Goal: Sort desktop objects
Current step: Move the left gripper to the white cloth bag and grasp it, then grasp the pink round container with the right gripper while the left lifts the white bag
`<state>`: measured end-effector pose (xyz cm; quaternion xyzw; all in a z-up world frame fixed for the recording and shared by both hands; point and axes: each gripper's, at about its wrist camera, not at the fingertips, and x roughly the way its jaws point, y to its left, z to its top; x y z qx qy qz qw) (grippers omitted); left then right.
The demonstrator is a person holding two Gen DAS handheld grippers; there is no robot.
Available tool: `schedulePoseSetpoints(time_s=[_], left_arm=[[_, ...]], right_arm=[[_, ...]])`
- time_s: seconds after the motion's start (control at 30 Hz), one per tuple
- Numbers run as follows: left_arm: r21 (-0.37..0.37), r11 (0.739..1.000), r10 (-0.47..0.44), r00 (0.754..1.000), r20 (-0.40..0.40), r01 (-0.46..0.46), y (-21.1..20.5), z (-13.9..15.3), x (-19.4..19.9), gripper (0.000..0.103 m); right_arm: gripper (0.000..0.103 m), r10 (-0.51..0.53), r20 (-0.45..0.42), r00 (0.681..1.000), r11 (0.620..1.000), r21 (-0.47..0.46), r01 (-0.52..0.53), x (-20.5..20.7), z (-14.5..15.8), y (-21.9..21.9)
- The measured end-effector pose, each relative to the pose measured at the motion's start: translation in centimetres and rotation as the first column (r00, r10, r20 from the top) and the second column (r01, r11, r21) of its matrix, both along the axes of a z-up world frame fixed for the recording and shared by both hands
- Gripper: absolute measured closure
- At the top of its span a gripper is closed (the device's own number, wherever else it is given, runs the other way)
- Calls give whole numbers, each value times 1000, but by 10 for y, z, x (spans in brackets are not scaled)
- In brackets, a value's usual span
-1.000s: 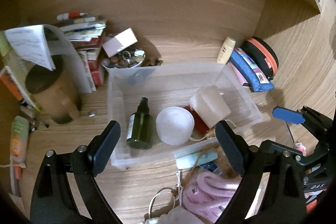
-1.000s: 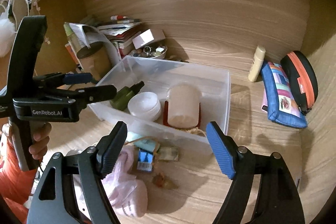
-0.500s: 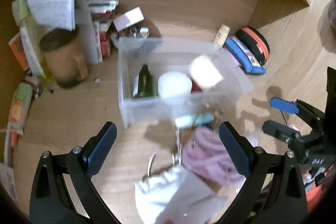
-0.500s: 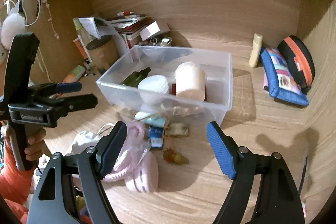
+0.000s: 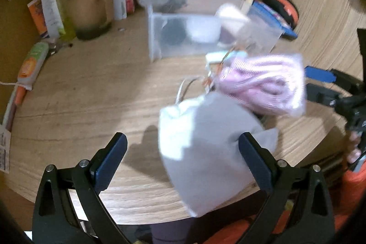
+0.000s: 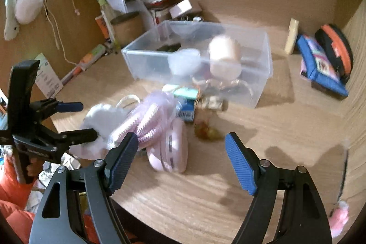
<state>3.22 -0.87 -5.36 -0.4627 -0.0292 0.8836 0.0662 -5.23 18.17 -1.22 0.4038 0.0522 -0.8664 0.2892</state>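
Both tools are wide open and hold nothing. The left tool (image 5: 180, 159) hangs over the white bag (image 5: 205, 152) near the worktop (image 5: 80, 95) edge. A bad grab could push it off.

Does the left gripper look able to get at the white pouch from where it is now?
Probably yes. The left gripper is open, and the white pouch lies on the desk right between its fingers, with nothing on top. The pink rope bundle sits just behind it.
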Motion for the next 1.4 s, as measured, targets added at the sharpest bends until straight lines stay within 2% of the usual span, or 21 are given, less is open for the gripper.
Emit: schedulePoseSetpoints(time_s=[0.1, 0.3, 0.4, 0.57, 0.63, 0.73, 0.9, 0.93, 1.0, 1.07, 1.13, 1.33, 1.37, 1.4], left_arm=[[28, 1000, -11, 1000, 8, 11, -8, -5, -3, 0], [-35, 999, 21, 1000, -17, -21, -28, -2, -17, 0], [-42, 998, 45, 999, -18, -46, -43, -3, -22, 0], [13, 995, 96, 995, 28, -97, -64, -3, -30, 0], [52, 994, 95, 995, 37, -97, -61, 0, -31, 0], [100, 994, 48, 998, 46, -52, -48, 2, -32, 0], [40, 998, 37, 995, 90, -40, -31, -9, -46, 0], [42, 998, 35, 993, 109, -40, -30, -13, -49, 0], [36, 998, 38, 993, 115, -42, -29, -18, -52, 0], [16, 999, 37, 993, 113, -39, -24, -18, -54, 0], [3, 999, 34, 994, 106, -34, -19, -19, -56, 0], [-59, 998, 36, 998, 51, -33, -5, -24, -56, 0], [-69, 997, 34, 999, 37, -32, -3, -24, -54, 2], [-72, 997, 30, 999, 24, -29, -2, -24, -53, 10]], right_arm=[[26, 12, 28, 1000, 1000, -24, -11, 2, -5, 0], [26, -6, 1, 1000, 1000, -2, 6, 8, -4, 0], [26, -8, 0, 1000, 1000, 10, 8, 11, -3, 3], [26, 5, 15, 1000, 1000, 15, -5, 16, -6, 5], [26, 15, 23, 1000, 1000, 26, -15, 16, -11, 2], [26, 25, 39, 999, 999, 32, -26, 12, -19, -5], [26, 48, 57, 997, 999, 15, -49, 3, -26, -16], [27, 52, 59, 997, 999, 11, -52, 1, -28, -18], [36, 57, 57, 997, 998, 6, -57, -1, -29, -21], [53, 58, 69, 996, 998, 3, -58, -5, -32, -22], [59, 50, 79, 996, 999, -6, -50, -8, -34, -21], [61, 26, 84, 996, 999, -41, -23, -10, -33, -13], [62, 23, 85, 996, 999, -43, -20, -10, -33, -13], [62, 18, 84, 996, 999, -45, -14, -9, -32, -10]])
